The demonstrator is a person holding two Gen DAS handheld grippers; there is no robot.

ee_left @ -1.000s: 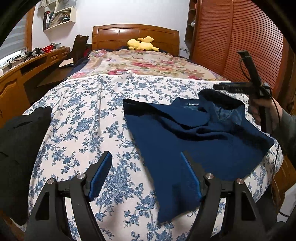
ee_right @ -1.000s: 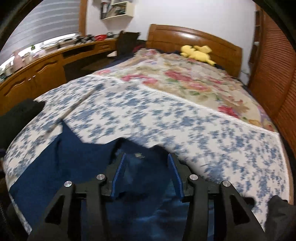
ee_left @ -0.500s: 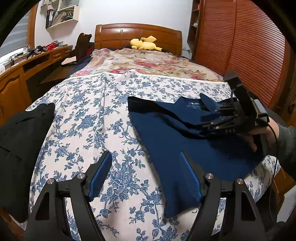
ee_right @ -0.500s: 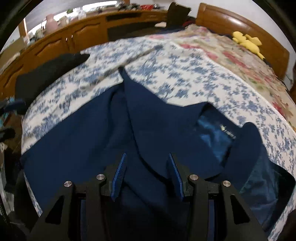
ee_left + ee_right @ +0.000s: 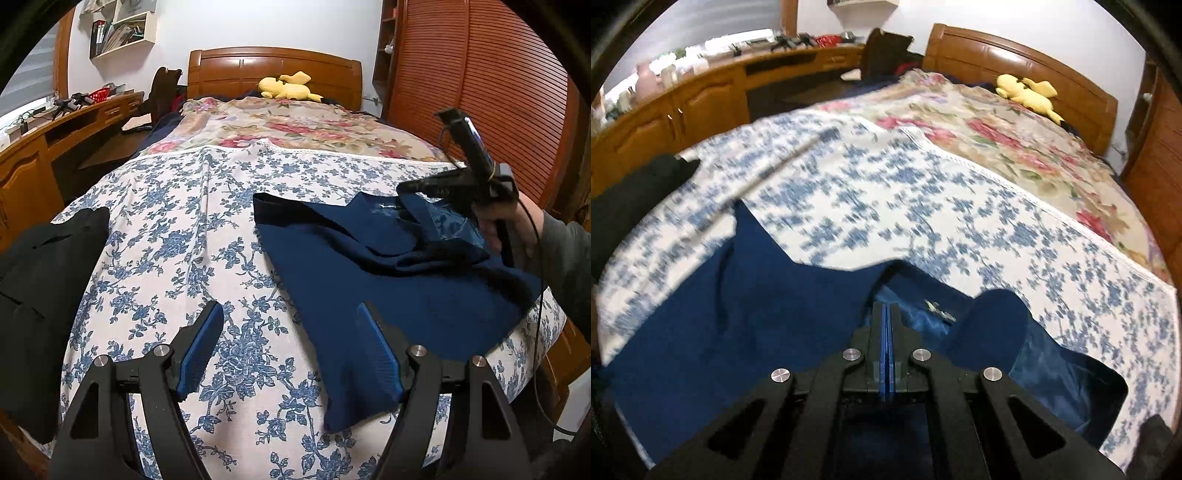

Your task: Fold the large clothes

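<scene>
A large navy blue garment [image 5: 388, 280] lies on the blue-flowered bedspread [image 5: 177, 236], right of the middle. It also fills the near part of the right wrist view [image 5: 746, 314]. My left gripper [image 5: 290, 350] is open and empty, low over the garment's near left edge. My right gripper [image 5: 885, 314] is shut; its pads meet by the collar and shiny blue lining [image 5: 916, 325]. I cannot tell from its own view whether cloth is pinched. From the left wrist view it [image 5: 406, 188] is lifted over the collar, with cloth rising to its tips.
A black garment [image 5: 40, 295] lies at the bed's left edge. A yellow plush toy [image 5: 286, 86] sits by the wooden headboard [image 5: 273, 68]. A wooden desk [image 5: 44, 147] runs along the left; louvred wardrobe doors [image 5: 480, 92] stand on the right.
My right gripper has closed from open and risen from low over the garment to the collar, which now stands up. My left gripper stays open in much the same place.
</scene>
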